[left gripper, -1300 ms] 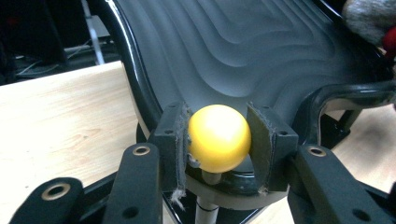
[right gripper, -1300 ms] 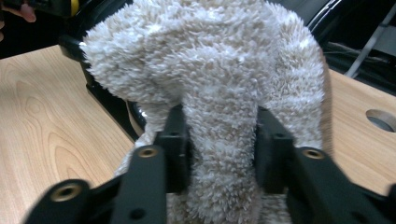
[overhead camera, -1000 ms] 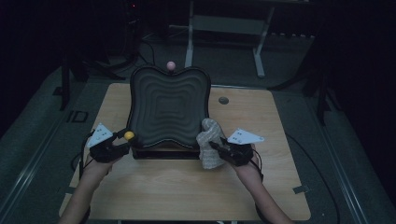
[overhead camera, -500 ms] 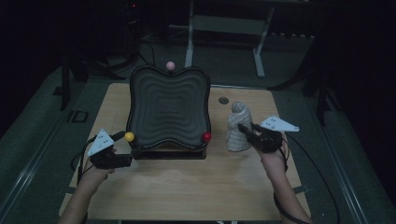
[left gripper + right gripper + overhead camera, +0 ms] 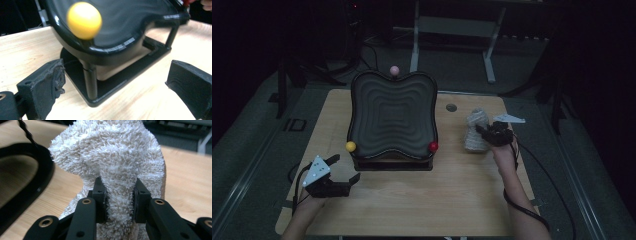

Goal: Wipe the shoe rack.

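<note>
Carried right, the towel (image 5: 112, 170) stays pinched in the right tool (image 5: 119, 201); left tool (image 5: 341, 169) just spread, empty.

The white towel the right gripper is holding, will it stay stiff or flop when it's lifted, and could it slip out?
The towel probably flops: it bunches and folds above the right gripper and sags onto the table. It looks light, thin terry. Slipping seems unlikely, since its fuzzy pile is pinched between the jaws.

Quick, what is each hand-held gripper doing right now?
Left hand-held gripper: open, jaws just opened, nothing between them.
Right hand-held gripper: shut on the white towel.
</note>
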